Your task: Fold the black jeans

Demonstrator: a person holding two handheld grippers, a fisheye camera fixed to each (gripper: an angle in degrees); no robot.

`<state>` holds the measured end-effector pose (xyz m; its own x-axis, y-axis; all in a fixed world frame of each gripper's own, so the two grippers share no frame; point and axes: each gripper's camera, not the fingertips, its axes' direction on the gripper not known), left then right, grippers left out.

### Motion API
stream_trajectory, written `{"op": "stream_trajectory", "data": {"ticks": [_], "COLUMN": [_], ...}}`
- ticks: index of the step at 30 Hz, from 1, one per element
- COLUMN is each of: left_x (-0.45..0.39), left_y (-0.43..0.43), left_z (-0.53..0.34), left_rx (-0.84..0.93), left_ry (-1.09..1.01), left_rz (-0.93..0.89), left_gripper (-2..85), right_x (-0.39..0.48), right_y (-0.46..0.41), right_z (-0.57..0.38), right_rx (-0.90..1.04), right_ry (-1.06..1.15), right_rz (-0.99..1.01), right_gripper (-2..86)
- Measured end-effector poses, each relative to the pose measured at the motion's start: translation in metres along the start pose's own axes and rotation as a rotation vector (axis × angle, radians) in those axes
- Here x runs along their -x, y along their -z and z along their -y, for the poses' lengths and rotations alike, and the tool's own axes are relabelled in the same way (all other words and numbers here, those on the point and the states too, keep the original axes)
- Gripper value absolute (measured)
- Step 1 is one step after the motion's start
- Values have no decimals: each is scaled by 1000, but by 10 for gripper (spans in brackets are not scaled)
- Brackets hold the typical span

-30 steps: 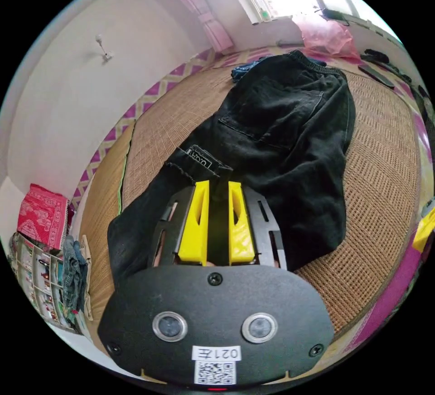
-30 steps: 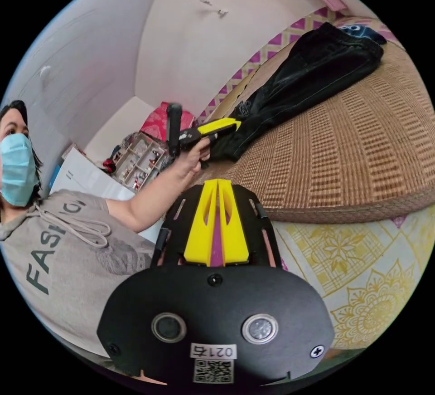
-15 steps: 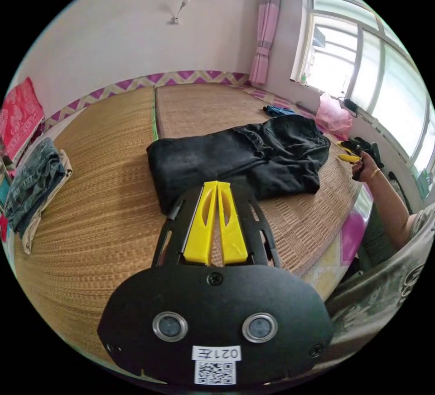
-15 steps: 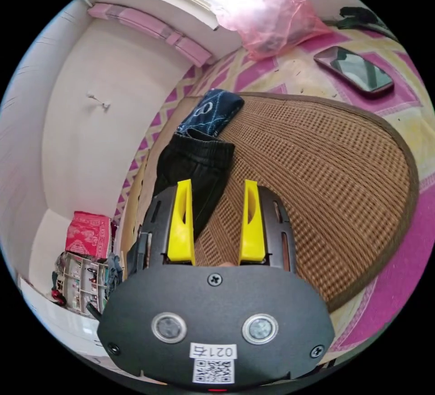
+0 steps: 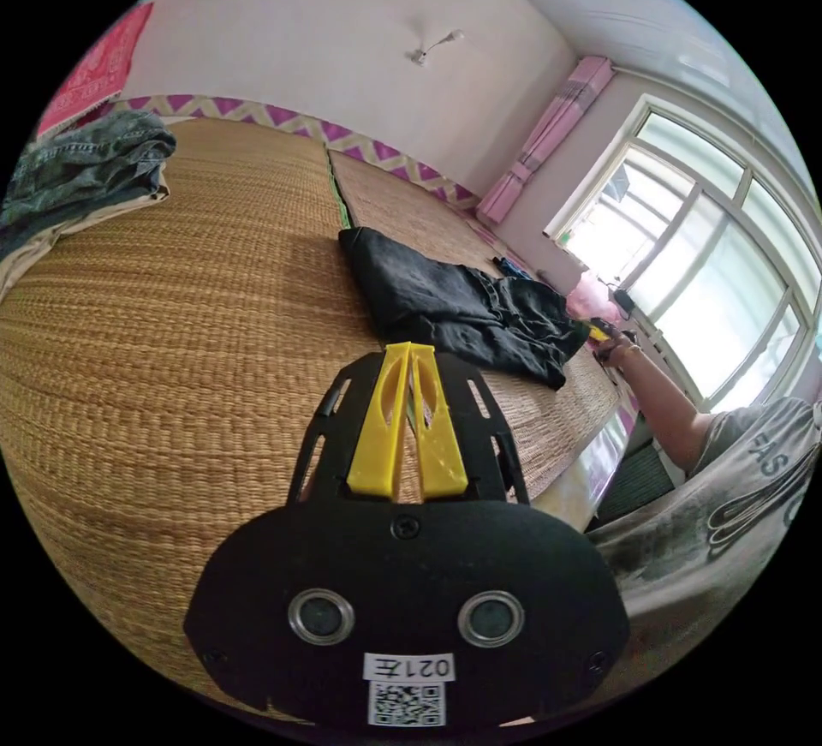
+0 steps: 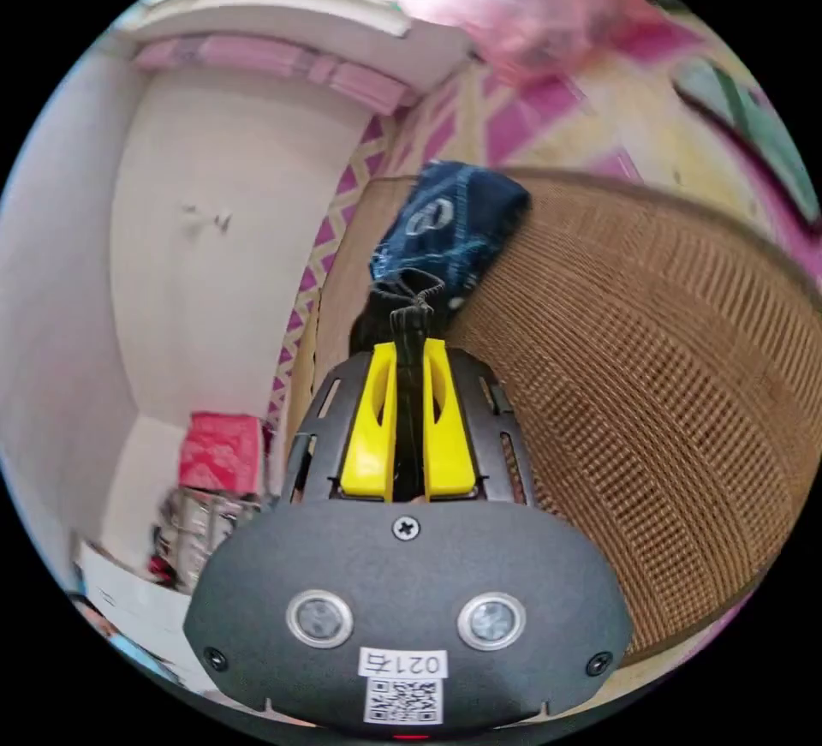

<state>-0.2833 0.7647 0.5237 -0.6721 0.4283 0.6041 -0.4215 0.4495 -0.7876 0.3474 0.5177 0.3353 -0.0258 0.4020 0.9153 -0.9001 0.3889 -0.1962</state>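
The jeans point(image 5: 462, 313) lie half-folded on the mat point(image 5: 171, 335). The right gripper point(image 6: 409, 352) pinches their waistband between both jaws; the left gripper point(image 5: 409, 352) hangs closed and empty, well apart. Next, probably, the waist end is carried over toward the legs. A blue cloth point(image 6: 445, 219) touching the waistband could snag; folded denim point(image 5: 81, 168) sits clear.

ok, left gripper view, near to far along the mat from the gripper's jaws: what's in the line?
left gripper → bare woven mat → black jeans → right gripper at the jeans' far end → pink bag → window.
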Motion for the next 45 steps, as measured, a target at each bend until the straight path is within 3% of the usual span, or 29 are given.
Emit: {"op": "stream_trajectory", "data": {"ticks": [5,7,13,18,23,27,33,36,45], "left_x": [-27,-42,-68,-58,-55,-55,-54,-62,-85], "left_y": [-1,1,29,54,65,66,70,64,45], "left_z": [-12,-20,-60,-90,-115,-135,-171,-187,-247], "left_rx": [55,63,-6,-54,-64,-44,-53,-36,-32], "left_ry": [-110,-164,-265,-226,-201,-182,-163,-173,-231], "left_rz": [100,143,191,159,149,153,133,150,194], "left_gripper": [-10,-10,-10,-10,-10,-10,-10,-10,-10], "right_x": [256,379,563,555,577,556,555,542,544], "right_y": [-30,-70,-226,-357,-326,-388,-352,-374,-380], "right_z": [-68,-139,-376,-511,-531,-572,-538,-542,-582], "right_rx": [57,98,237,515,346,554,504,590,316], "right_ry": [526,793,1266,1321,1286,1288,1198,1188,1252], "right_rz": [-14,-36,-84,-146,-111,-105,37,54,66], "right_gripper": [50,50,50,49,50,59,61,58,50]}}
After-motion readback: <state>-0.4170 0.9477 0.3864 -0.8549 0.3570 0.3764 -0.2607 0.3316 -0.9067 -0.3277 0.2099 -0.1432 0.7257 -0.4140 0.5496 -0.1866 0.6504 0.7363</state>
